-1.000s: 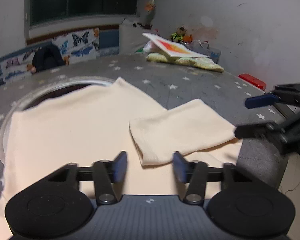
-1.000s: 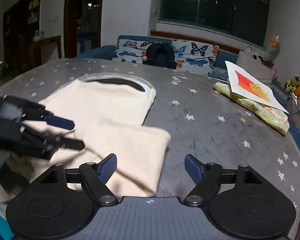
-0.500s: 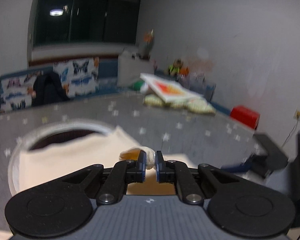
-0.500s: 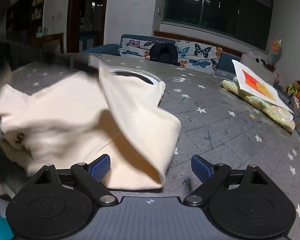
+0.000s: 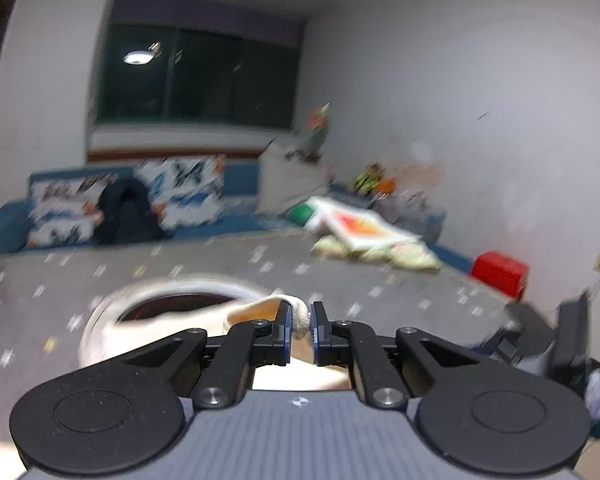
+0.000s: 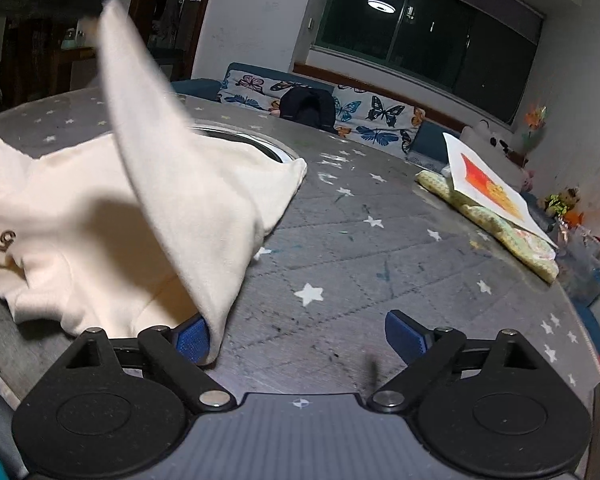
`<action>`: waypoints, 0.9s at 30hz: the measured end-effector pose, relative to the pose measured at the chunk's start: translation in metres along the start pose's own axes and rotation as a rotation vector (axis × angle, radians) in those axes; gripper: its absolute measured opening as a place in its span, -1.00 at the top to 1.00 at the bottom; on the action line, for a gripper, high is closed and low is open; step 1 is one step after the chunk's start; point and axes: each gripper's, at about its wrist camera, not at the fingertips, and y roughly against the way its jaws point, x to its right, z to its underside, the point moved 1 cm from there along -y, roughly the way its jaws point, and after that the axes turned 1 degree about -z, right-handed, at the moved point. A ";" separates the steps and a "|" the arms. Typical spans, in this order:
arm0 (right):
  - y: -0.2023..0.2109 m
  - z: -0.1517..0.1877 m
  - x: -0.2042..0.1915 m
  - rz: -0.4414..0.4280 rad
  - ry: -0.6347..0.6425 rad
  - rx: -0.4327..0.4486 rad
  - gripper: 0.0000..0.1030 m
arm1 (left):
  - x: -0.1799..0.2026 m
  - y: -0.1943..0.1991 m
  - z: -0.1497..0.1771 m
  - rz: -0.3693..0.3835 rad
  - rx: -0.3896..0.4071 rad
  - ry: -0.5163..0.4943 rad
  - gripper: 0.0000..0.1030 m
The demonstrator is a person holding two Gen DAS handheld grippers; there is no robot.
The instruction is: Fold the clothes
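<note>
A cream garment lies on the grey star-patterned table. My left gripper is shut on a fold of its sleeve and holds it above the table. In the right wrist view that sleeve rises as a taut sheet toward the upper left, where the left gripper is a dark blur. My right gripper hovers low at the garment's right edge with its jaws opening. The sleeve's lower corner hangs just in front of its left pad, and the pads press on nothing.
A round metal-rimmed opening in the table lies partly under the garment. A green cushion with a picture board sits at the far right. A butterfly-print sofa with a black bag stands behind. A red box is off the table's right side.
The left gripper closed on the folded sleeve and lifted it off the table. The sleeve now stretches up and left. The right jaws widened and the right gripper sank slightly.
</note>
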 end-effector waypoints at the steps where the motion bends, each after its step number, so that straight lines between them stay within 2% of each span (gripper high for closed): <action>1: 0.001 0.000 0.000 0.001 0.009 0.000 -0.82 | -0.005 -0.001 0.008 -0.015 -0.026 0.010 0.84; 6: 0.006 0.001 0.000 -0.027 0.069 -0.002 -0.88 | -0.023 -0.003 0.046 -0.050 -0.147 0.027 0.82; 9: 0.011 0.001 0.004 -0.082 0.091 -0.017 -0.88 | -0.025 -0.004 0.062 -0.070 -0.203 0.019 0.77; 12: 0.023 -0.004 0.012 -0.149 0.077 -0.027 -0.87 | -0.025 -0.005 0.069 -0.087 -0.224 0.000 0.71; 14: 0.029 -0.013 0.018 -0.192 0.023 -0.010 -0.85 | -0.026 -0.002 0.072 -0.094 -0.220 -0.013 0.56; 17: 0.028 -0.030 0.024 -0.254 -0.062 0.029 -0.70 | -0.026 0.004 0.073 -0.107 -0.211 -0.012 0.56; 19: 0.020 -0.041 0.022 -0.300 -0.101 0.045 -0.51 | -0.028 0.008 0.071 -0.126 -0.197 0.000 0.56; 22: -0.001 -0.053 0.012 -0.354 -0.091 0.054 -0.35 | -0.032 0.015 0.068 -0.141 -0.161 0.025 0.57; 27: -0.036 -0.057 -0.003 -0.406 -0.106 0.004 -0.16 | -0.027 0.002 0.071 -0.101 -0.174 0.038 0.59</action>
